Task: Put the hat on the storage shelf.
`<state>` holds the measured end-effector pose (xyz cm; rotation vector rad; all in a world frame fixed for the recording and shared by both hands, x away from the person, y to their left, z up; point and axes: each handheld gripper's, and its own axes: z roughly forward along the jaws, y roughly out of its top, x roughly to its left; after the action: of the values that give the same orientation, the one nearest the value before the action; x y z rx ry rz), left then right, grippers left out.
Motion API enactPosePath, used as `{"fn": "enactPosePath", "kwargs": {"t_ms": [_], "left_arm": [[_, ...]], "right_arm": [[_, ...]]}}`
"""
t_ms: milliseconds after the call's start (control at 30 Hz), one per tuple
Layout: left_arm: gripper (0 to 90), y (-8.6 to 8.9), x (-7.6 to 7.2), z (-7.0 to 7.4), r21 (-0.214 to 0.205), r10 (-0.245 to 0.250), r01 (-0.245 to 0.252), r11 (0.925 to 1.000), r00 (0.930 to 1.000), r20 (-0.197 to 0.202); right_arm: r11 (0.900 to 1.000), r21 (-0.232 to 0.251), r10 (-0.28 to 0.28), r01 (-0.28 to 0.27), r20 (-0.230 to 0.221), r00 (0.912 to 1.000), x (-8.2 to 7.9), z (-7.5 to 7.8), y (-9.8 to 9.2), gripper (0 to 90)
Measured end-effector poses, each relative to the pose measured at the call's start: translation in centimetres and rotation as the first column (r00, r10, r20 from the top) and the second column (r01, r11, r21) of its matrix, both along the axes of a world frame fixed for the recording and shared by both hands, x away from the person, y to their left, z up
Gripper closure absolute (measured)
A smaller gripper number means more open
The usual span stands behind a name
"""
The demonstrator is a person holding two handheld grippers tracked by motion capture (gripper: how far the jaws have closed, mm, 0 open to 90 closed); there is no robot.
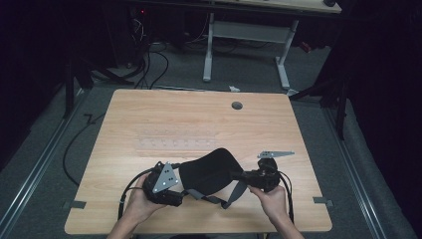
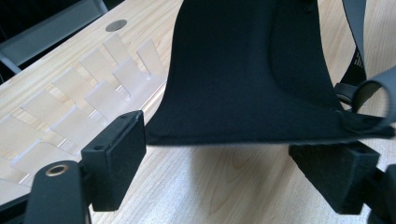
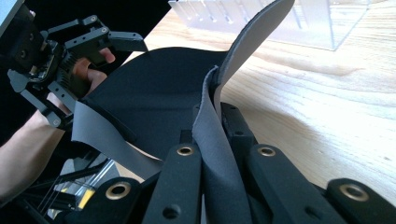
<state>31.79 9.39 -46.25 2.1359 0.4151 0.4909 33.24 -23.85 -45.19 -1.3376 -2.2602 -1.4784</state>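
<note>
Black neoprene pouch point(image 1: 209, 172) with grey straps hangs between my grippers: right jaws clamped on its grey edge, left jaws agape beneath its hem. Risk: fabric slipping free if tugged.

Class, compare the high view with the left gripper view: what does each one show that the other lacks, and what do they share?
High view alone: both hands, the left gripper and the right gripper shut on the black pad, plus the floor and a second table behind.

Left gripper view alone: its two jaws standing apart below the pad's edge, and the upright dividers of the clear plastic rack.

Shared: the pad, its grey straps, the wooden table.
</note>
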Motion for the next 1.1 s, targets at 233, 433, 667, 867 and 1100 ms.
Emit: {"fn": "enactPosePath", "kwargs": {"t_ms": [233,433,667,867,1100], "left_arm": [[19.5,0.1,-0.1,0.1,-0.005,-0.002,0.002,1.0000,1.0000,0.004],[21.7,-0.1,-0.1,0.0,-0.011,-0.012,0.012,0.9999,0.9999,0.011],[32.0,-0.2,-0.3,0.0,-0.013,-0.022,0.022,0.9997,0.9993,0.029],[39.1,-0.2,-0.4,0.1,-0.012,-0.035,0.035,0.9993,0.9987,0.038],[34.5,-0.7,-0.9,0.2,0.014,-0.040,0.039,0.9991,0.9982,0.045]], "right_arm": [[0.9997,0.003,0.023,-0.023,-0.015,0.9996,0.2,0.2,0.5,86.4],[0.9992,0.019,0.037,-0.036,-0.021,0.9991,0.3,0.3,1.0,86.4],[0.9982,0.030,0.052,-0.052,-0.017,0.9985,0.5,0.6,1.5,86.4],[0.9984,0.026,0.051,-0.050,-0.034,0.9981,0.8,0.6,1.6,86.4],[0.9992,0.018,0.036,-0.036,-0.051,0.9981,0.9,0.5,1.7,86.5]]}}
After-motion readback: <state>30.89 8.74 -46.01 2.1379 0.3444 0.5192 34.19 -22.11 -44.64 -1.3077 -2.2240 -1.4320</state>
